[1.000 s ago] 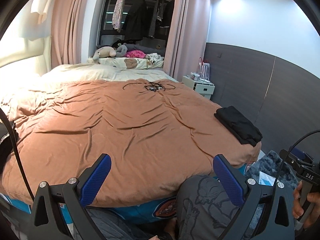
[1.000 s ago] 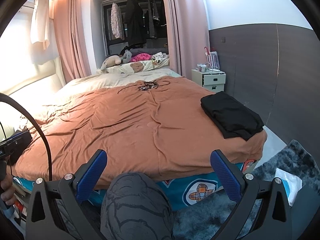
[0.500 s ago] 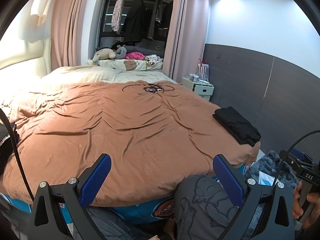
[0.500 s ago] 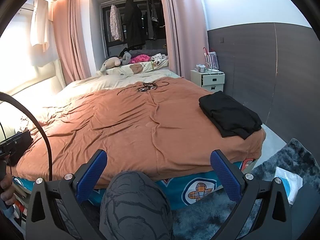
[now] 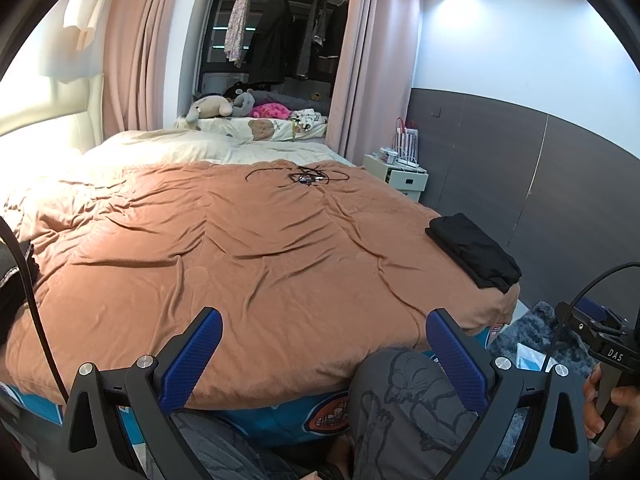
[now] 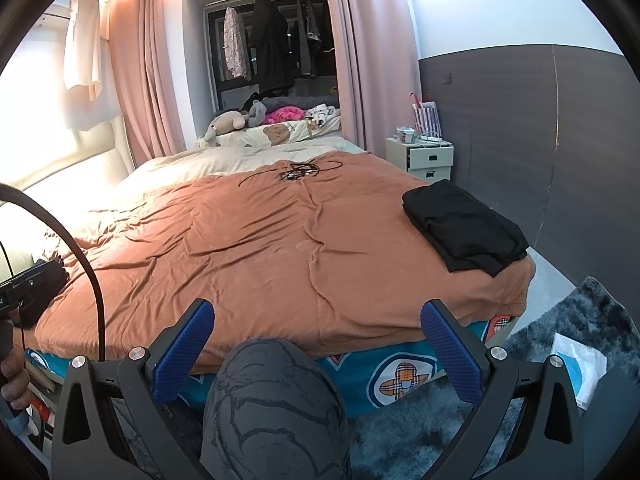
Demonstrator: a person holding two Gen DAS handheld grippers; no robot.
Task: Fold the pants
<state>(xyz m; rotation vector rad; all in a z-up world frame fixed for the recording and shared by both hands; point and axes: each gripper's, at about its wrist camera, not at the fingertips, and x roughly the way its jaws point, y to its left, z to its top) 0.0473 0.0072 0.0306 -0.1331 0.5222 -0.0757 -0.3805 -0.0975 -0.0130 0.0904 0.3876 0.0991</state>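
Both tools hang wide and empty at the foot of the bed (image 5: 280,272), left tool (image 5: 320,360) and right tool (image 6: 316,352), while the black pants (image 6: 464,228) sit folded on the bed's right corner, so the fold looks done.

Lying on bed (image 5: 240,280) cover: folded black pants (image 6: 464,226) near right corner, tangled cable (image 6: 298,171) farther back.

Right gripper (image 6: 318,330) held wide apart, empty, at the foot of the bed, above a knee in grey print trousers (image 6: 272,404). Folded black pants (image 6: 464,226) lie on the brown duvet (image 6: 248,240) near its right corner. Cables (image 6: 298,171) far end.
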